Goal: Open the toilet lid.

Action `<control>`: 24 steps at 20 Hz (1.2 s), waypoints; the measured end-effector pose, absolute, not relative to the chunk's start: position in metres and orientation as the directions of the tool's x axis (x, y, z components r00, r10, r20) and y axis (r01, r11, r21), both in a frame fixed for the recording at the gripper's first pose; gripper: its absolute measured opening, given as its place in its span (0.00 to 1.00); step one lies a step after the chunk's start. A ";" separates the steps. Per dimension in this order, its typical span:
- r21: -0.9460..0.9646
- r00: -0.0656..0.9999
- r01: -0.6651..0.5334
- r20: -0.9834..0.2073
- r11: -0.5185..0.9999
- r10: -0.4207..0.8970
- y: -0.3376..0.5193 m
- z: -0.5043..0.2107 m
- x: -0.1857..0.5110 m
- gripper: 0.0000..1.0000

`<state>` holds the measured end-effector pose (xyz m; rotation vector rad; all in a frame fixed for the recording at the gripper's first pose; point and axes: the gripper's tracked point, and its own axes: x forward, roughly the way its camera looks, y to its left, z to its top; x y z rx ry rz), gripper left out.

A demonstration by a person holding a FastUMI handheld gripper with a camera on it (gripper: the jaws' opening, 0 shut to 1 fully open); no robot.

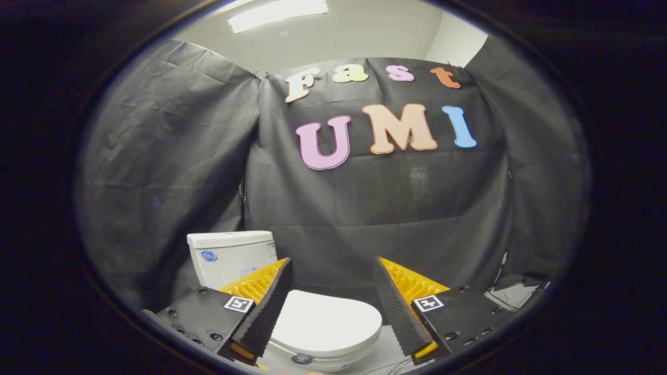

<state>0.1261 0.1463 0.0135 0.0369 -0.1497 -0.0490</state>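
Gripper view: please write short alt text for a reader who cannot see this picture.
A white toilet with its lid closed sits low between and just beyond the open gripper, whose fingers touch nothing. The tank stands behind the left finger, against the booth's black cloth wall, with a ceiling light above.

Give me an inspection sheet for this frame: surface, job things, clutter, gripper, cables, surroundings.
Surface: pale floor beside the toilet.
Job things: white toilet, lid down and shut, lying between and beyond the fingers; tank behind it, partly hidden by one finger.
Clutter: nothing seen.
Gripper: gripper open, fingers spread wide above the lid, touching nothing.
Cables: thin dark cables on the floor by the toilet base; more wiring beyond the far finger.
Surroundings: black cloth wall all round; ceiling light on overhead.
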 end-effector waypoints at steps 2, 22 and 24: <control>0.034 0.987 0.057 0.146 0.998 -0.061 0.157 0.014 0.128 0.95; -0.021 0.781 0.616 0.148 0.787 -0.607 0.098 0.013 0.103 0.91; 0.014 0.775 0.614 0.176 0.789 -0.607 0.104 0.019 0.103 0.91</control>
